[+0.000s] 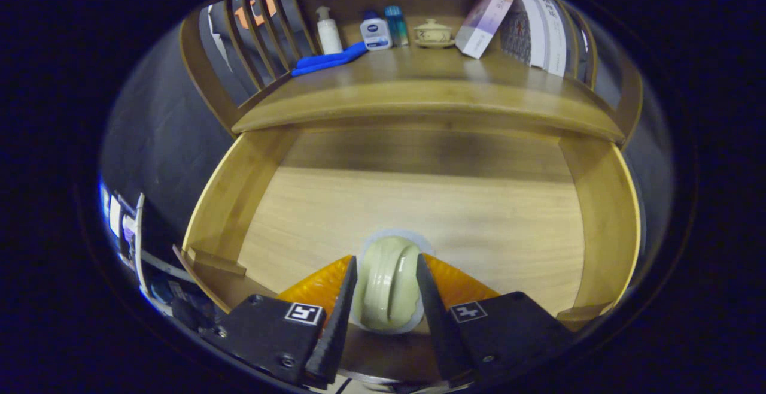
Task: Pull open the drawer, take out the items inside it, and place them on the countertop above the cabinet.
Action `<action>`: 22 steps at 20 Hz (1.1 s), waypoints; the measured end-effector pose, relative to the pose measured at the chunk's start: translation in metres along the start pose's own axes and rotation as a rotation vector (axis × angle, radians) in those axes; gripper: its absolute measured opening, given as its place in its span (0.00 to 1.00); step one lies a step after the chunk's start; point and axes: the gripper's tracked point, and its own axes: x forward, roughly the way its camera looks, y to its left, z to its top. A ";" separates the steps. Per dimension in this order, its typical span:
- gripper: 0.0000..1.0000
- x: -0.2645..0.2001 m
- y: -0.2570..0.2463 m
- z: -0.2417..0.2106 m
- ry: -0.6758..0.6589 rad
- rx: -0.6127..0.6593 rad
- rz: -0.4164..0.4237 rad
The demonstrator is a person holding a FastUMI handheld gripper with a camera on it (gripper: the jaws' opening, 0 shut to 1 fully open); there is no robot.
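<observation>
Near the front edge of the open wooden drawer [604,226], a pale green round lid-like piece [388,283] is squeezed by the gripper [386,298]; lifting to the wooden countertop [419,91] is likely needed next.

Dim warm light, soft shadow under the countertop [431,97], strong fisheye curving at edges, slight blur throughout

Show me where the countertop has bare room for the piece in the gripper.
The gripper is shut on a pale roll over the open drawer. The countertop is bare along its front; its back is crowded: blue cloth, bottles, boxes.
</observation>
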 end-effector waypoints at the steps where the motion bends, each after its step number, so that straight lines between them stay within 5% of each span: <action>1: 0.61 0.004 0.000 -0.003 0.018 -0.001 -0.001; 13: 0.23 0.016 -0.009 0.006 0.000 -0.002 -0.077; 22: 0.20 -0.040 -0.008 0.062 -0.165 -0.049 -0.109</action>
